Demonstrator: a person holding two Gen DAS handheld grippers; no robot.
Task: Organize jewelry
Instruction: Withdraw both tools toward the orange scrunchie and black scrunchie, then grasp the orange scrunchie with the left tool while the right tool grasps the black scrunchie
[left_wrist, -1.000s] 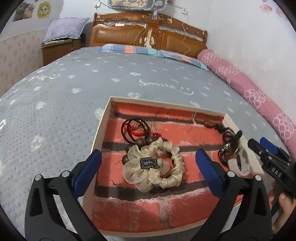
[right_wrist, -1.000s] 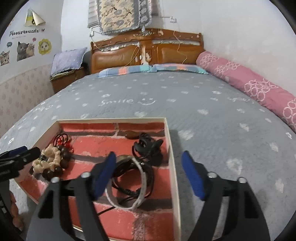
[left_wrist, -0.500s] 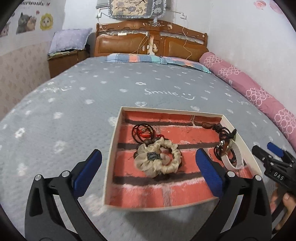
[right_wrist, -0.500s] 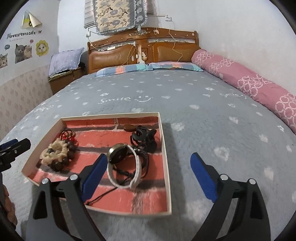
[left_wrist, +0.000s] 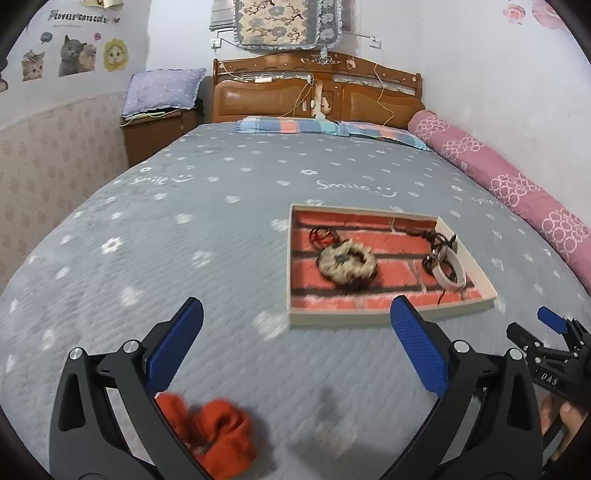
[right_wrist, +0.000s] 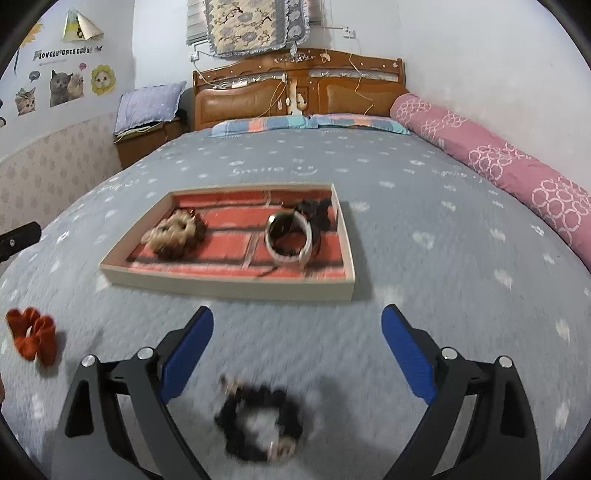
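A shallow tray (left_wrist: 388, 317) with a red brick-pattern floor lies on the grey bedspread; it also shows in the right wrist view (right_wrist: 229, 282). In it lie a beige scrunchie (left_wrist: 347, 260) (right_wrist: 173, 232), a white bangle (left_wrist: 448, 269) (right_wrist: 290, 240) and dark cords (right_wrist: 317, 212). An orange scrunchie (left_wrist: 214, 428) (right_wrist: 33, 338) lies on the bed near my left gripper (left_wrist: 295, 339), which is open and empty. A black bracelet (right_wrist: 258, 424) lies between the fingers of my open, empty right gripper (right_wrist: 297, 343). The right gripper also shows in the left wrist view (left_wrist: 532, 332).
The bed has a wooden headboard (left_wrist: 317, 96) at the far end and a long pink bolster (left_wrist: 517, 192) along the right wall. A nightstand with a pillow (left_wrist: 159, 118) stands at the far left.
Both grippers have pulled back and up from the tray. The orange scrunchie and the black bracelet on the near bedspread have come into view.
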